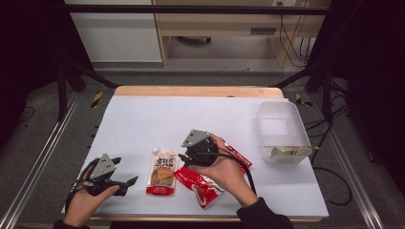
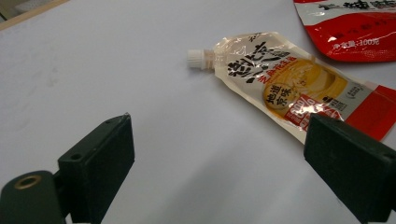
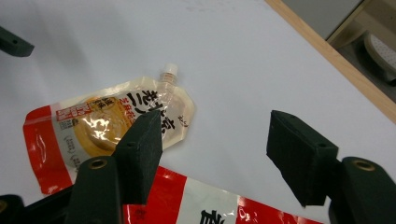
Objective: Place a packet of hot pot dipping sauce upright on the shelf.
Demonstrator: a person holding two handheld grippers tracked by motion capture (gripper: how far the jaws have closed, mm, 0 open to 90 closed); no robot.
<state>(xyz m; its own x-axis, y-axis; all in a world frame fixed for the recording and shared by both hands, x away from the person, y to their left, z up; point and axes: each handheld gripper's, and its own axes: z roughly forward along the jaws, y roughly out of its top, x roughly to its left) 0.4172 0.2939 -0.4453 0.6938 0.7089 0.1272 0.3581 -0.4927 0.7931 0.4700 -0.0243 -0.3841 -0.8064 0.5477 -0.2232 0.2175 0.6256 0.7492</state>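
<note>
Red packet lies flat on the white worktop near its front edge, right under the person's right hand. In the right gripper view its red-and-white face runs along the bottom, below the two black jaws. The right claw hangs over it with jaws apart, partway closed, and nothing between them; the pads press on nothing. In the high view the right claw points left and down, toward the packet's near end.

Just left of the packet lies a spouted sauce pouch, cap toward the far side, its red bottom edge toward the person. The two lie close together; whether they touch I cannot tell.

At the front left corner the left claw rests low in the left hand, jaws wide apart and holding nothing, aimed at the pouch.

Farther off, at the right edge, stands a clear plastic bin with a pale green-and-white packet in its near end.
</note>
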